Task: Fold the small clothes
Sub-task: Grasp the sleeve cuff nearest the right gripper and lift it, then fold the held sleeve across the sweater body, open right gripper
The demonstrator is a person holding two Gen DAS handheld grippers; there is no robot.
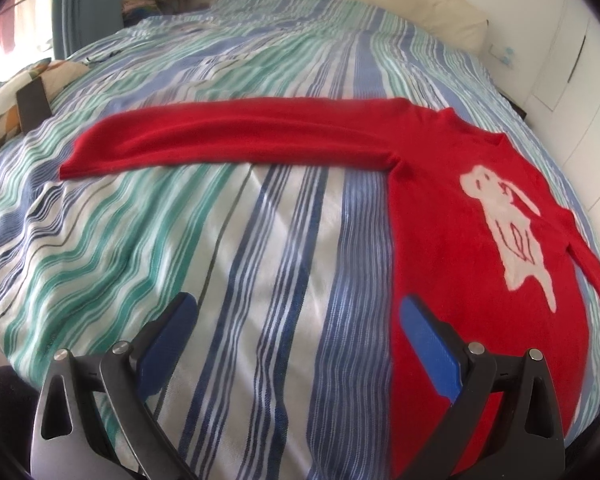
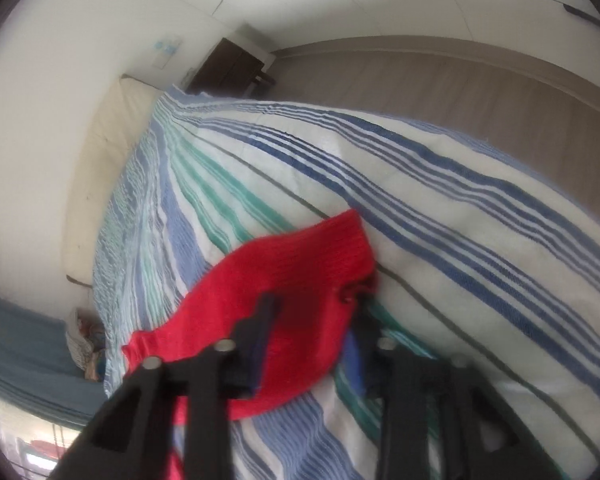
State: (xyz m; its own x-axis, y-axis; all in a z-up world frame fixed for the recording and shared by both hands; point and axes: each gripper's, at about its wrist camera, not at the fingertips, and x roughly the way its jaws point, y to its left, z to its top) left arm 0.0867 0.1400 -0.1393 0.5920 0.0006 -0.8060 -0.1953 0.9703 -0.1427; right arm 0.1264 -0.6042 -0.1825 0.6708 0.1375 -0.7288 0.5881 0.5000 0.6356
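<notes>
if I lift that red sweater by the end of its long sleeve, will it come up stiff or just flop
Probably flop: the red sweater lies flat, following the striped bedspread under it. Its sleeve looks like soft knit, so it would likely dangle and stretch. The body would probably drag behind rather than lift together.

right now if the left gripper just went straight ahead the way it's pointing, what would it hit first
Probably the striped bedspread: the open left gripper has bare fabric between its fingers, with the red sweater body only at its right finger. Farther along lies the outstretched sleeve. Its height above the bed is unclear.
</notes>
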